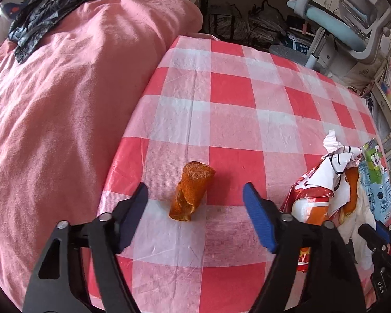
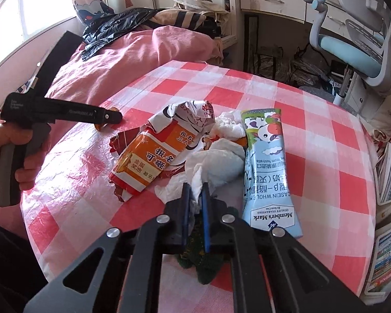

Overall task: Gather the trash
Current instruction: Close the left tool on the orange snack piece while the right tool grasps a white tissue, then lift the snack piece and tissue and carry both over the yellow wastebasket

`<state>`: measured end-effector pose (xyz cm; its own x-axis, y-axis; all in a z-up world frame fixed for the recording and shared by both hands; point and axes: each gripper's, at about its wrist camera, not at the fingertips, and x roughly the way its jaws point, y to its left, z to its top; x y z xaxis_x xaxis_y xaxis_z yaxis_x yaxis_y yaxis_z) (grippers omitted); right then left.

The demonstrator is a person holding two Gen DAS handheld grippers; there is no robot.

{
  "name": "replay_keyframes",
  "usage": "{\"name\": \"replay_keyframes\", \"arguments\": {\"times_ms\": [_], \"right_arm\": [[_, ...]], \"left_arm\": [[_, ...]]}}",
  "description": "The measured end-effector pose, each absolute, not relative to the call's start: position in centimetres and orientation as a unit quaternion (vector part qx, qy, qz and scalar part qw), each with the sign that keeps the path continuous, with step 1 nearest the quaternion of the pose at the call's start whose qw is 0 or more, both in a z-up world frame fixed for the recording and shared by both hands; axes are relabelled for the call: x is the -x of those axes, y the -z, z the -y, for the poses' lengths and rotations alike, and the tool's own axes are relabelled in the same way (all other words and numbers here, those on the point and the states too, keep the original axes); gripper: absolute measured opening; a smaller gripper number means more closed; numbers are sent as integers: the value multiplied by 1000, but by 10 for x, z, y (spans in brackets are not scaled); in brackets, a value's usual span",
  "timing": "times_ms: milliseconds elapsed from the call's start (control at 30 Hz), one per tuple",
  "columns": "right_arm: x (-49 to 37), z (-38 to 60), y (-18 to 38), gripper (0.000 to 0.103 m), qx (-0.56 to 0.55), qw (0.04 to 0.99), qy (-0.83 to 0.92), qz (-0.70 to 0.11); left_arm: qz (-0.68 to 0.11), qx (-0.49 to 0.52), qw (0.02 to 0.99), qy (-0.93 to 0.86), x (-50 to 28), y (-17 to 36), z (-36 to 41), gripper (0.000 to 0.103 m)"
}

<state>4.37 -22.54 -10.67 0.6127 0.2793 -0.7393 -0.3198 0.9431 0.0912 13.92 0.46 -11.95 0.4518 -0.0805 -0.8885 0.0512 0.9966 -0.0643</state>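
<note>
A curled orange peel (image 1: pixel 191 190) lies on the red-and-white checked table (image 1: pixel 232 91). My left gripper (image 1: pixel 195 186) is open and straddles the peel, its blue pads clear of it on both sides. To the right sits a heap of trash: a crumpled orange-and-white paper wrapper (image 2: pixel 148 154), a white tissue (image 2: pixel 216 161) and a flattened blue-and-green milk carton (image 2: pixel 268 167). My right gripper (image 2: pixel 195 190) is shut on the near corner of the tissue. In the right wrist view a hand (image 2: pixel 2 143) holds the left gripper, which hides most of the peel.
A pink bedcover (image 1: pixel 65 104) borders the table's left edge, with a black plastic bag (image 1: pixel 34 23) on it. A dark green object (image 2: pixel 203 260) lies under the right gripper. A blue-and-grey desk chair (image 1: pixel 346 26) stands beyond the table, and bookshelves (image 2: pixel 388 255) at the right.
</note>
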Motion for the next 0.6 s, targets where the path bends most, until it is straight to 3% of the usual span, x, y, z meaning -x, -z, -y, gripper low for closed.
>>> {"name": "replay_keyframes", "arguments": {"times_ms": [67,100,300,600], "right_arm": [[-41,226,103,6,22,900,-172,-400],[-41,226,101,6,21,901,-176,-396],[-22,218,80,5,26,909,-216,-356],[6,225,61,5,27,914,-240,-326]], "left_arm": [[-524,19,851,42,-140,120,-7,35],[-527,29,848,56,-140,119,-9,19],[-504,106,849,118,-126,95,-20,18],[-456,79,873,154,-93,55,3,18]]}}
